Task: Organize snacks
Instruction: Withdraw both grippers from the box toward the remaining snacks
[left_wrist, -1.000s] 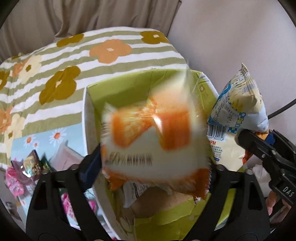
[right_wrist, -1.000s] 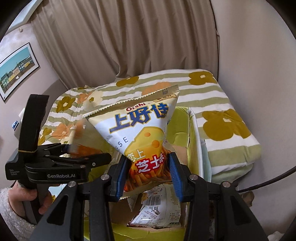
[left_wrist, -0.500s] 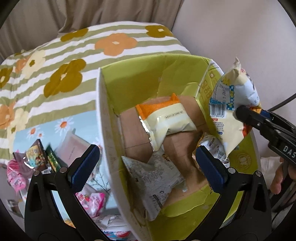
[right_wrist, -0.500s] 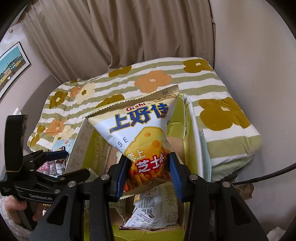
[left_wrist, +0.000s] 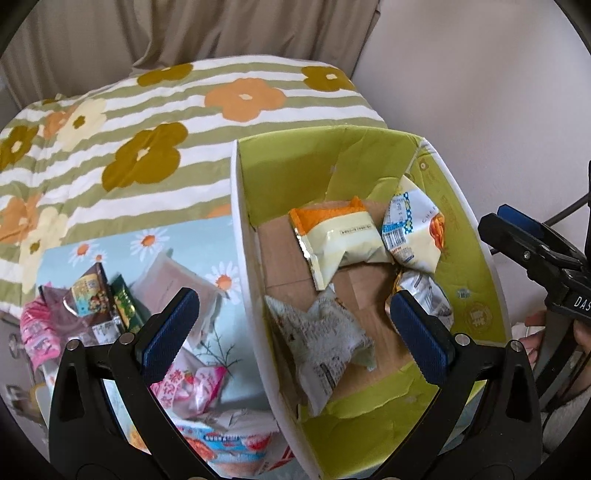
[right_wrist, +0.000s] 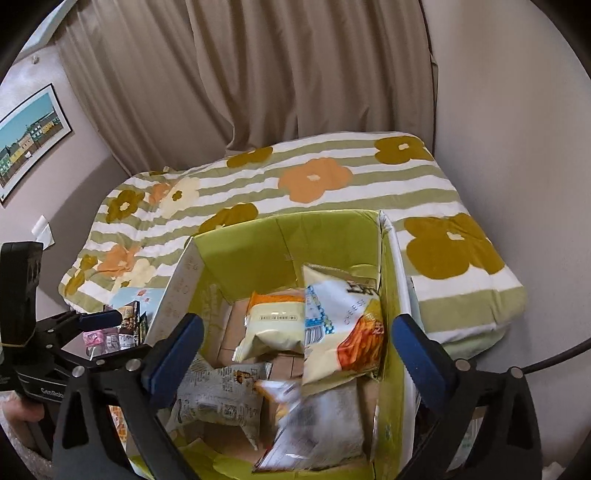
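A green-lined cardboard box (left_wrist: 472, 236) (right_wrist: 236, 251) sits on a flowered bedspread. Inside lie an orange-and-cream snack pack (left_wrist: 336, 236) (right_wrist: 273, 325), the Oishi cheese snack bag (left_wrist: 413, 236) (right_wrist: 340, 328) leaning on the right wall, a grey-printed pack (left_wrist: 325, 343) (right_wrist: 218, 398) and another pack (left_wrist: 424, 291) (right_wrist: 321, 424). My left gripper (left_wrist: 295, 332) is open and empty above the box's left wall. My right gripper (right_wrist: 299, 354) is open and empty over the box; its side shows in the left wrist view (left_wrist: 532, 247).
Several loose snack packs (left_wrist: 88, 299) (right_wrist: 122, 328) lie on a daisy-print sheet (left_wrist: 147, 243) left of the box. The bedspread (right_wrist: 332, 177) stretches behind, with a curtain (right_wrist: 258, 74) and a wall (left_wrist: 480, 74) beyond. A framed picture (right_wrist: 29, 136) hangs on the left.
My left gripper let go of the orange-and-cream pack, which now lies in the box. My right gripper opened and the Oishi bag dropped into the box.
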